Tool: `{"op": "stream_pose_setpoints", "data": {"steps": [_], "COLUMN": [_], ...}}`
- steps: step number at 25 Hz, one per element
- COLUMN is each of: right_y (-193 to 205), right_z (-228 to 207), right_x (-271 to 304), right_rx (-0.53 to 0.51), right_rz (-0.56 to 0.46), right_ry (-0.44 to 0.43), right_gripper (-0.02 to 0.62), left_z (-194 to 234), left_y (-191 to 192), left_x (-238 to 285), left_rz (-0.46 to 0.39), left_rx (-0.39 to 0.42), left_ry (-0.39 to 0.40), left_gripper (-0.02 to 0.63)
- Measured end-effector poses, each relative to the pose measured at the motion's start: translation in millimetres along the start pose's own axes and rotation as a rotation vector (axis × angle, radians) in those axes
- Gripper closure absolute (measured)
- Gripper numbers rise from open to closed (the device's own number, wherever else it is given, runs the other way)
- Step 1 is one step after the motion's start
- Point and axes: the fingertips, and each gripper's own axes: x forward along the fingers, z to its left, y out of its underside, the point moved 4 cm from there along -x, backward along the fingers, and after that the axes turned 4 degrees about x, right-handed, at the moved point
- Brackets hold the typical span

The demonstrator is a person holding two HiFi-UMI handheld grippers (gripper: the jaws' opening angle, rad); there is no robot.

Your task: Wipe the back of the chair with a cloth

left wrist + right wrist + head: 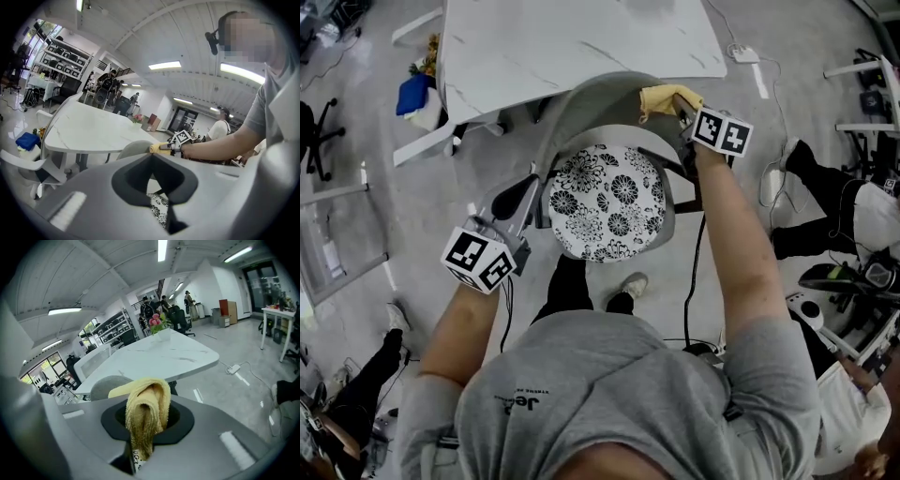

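- Chair (605,202): floral round seat and grey curved backrest (581,98); it stood directly in front of you.
- Cloth (661,97): yellow terry. It lay over the top rim of the chair's backrest, toward its right end. A folded bunch sat pinched between your right fingers, with a loose tail hanging below them.
- Right gripper (682,111): you held it clamped on the cloth, at the top rim of the chair's backrest.
- Left gripper (528,192): its jaws were pressed together with nothing between them. It sat just beside the left edge of the chair's seat, well apart from the cloth.
- Table (581,42): white marbled top, just behind the chair's backrest.
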Motion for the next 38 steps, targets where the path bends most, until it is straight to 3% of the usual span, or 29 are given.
{"op": "stream_pose_setpoints", "data": {"steps": [3,6,13,17,21,26,32,38], "right_y": [-2.5,-0.1,55.9,85.9,95.6,101.9,100.0,87.5], "right_z": [-11.4,5.9,112.1,168.8,192.3,189.3,175.4,128.9], "right_x": [-13.0,-20.1,-2.9,18.9,61.1,110.7,118.8,115.3], "right_rx": [-0.034,-0.187,-0.652,-0.768,-0.689,-0.581,-0.484,-0.226], "right_rz": [-0.002,0.026,0.216,0.299,0.319,0.352,0.321,0.253], "right_ry": [-0.024,-0.112,-0.475,-0.646,-0.619,-0.474,-0.414,-0.269], "right_gripper": [0.546,0.546,0.546,0.546,0.546,0.546,0.545,0.545], "left_z": [-5.6,-8.0,-4.6,5.5,20.6,39.1,47.8,41.8], "left_y": [-1.3,-0.7,6.0,12.1,17.6,24.4,25.9,21.2], "left_x": [4.1,5.9,-4.2,-17.5,-32.6,-47.4,-46.3,-31.8], "left_rz": [-0.009,-0.014,-0.023,-0.023,-0.017,-0.009,-0.011,0.004], "left_rx": [0.007,0.001,-0.012,-0.022,-0.047,-0.073,-0.085,-0.062], "left_ry": [0.011,0.015,0.006,-0.018,-0.058,-0.089,-0.096,-0.057], "left_gripper": [0.575,0.575,0.575,0.575,0.575,0.575,0.575,0.575]}}
